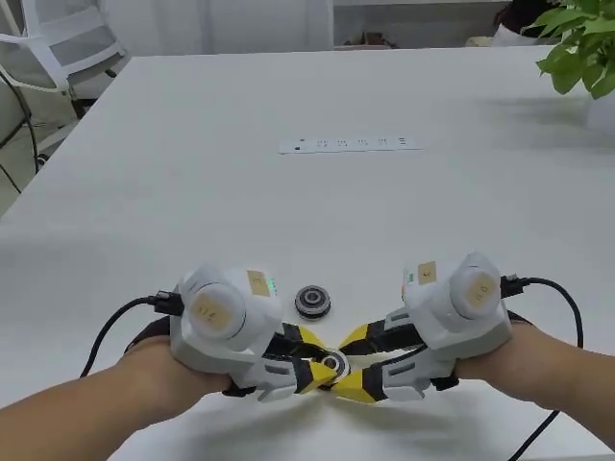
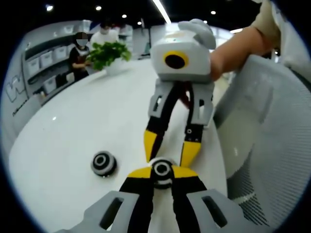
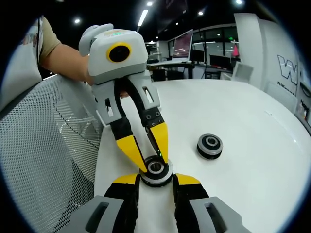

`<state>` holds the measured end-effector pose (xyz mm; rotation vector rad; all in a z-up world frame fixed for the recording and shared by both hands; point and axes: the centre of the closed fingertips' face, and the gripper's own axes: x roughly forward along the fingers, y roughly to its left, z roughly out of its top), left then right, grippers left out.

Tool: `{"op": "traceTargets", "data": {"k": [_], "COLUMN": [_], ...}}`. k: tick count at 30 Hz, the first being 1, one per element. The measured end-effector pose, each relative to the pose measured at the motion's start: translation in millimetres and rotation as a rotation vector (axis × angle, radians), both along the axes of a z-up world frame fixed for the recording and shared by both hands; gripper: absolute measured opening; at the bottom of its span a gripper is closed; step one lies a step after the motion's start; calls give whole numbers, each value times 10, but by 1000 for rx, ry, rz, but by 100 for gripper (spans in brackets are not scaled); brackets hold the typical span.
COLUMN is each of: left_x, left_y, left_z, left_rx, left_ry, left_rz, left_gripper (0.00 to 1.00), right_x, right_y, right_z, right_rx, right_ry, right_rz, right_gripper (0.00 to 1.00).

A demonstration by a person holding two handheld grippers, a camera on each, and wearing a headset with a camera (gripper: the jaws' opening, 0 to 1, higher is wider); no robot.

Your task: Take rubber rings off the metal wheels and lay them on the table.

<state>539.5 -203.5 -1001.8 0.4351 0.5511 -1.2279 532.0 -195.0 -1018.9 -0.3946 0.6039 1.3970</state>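
Low in the centre of the head view, the left gripper and the right gripper meet tip to tip on the white table; both pairs of yellow-tipped jaws are clamped on 1 metal wheel, hiding most of it; its black rubber ring sits on it; a 2nd wheel lies just above, apart; a power strip lies farther up; a plant stands upper right, a chair upper left.
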Motion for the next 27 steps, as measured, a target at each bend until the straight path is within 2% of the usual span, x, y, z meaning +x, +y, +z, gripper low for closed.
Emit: {"op": "traceTargets", "data": {"k": [3, 23, 27], "left_x": [0, 0, 0], "left_y": [0, 0, 2], "left_z": [1, 1, 0], "left_rx": [1, -1, -2], "left_ry": [0, 1, 2], "left_rz": [0, 3, 4], "left_gripper": [13, 13, 13], "right_x": [-1, -18, -23], "right_y": [-19, -106, -119], "right_z": [9, 24, 18], "right_rx": [0, 0, 5], "right_ry": [-8, 33, 56], "right_rz": [3, -18, -27], "right_gripper": [23, 15, 13]}}
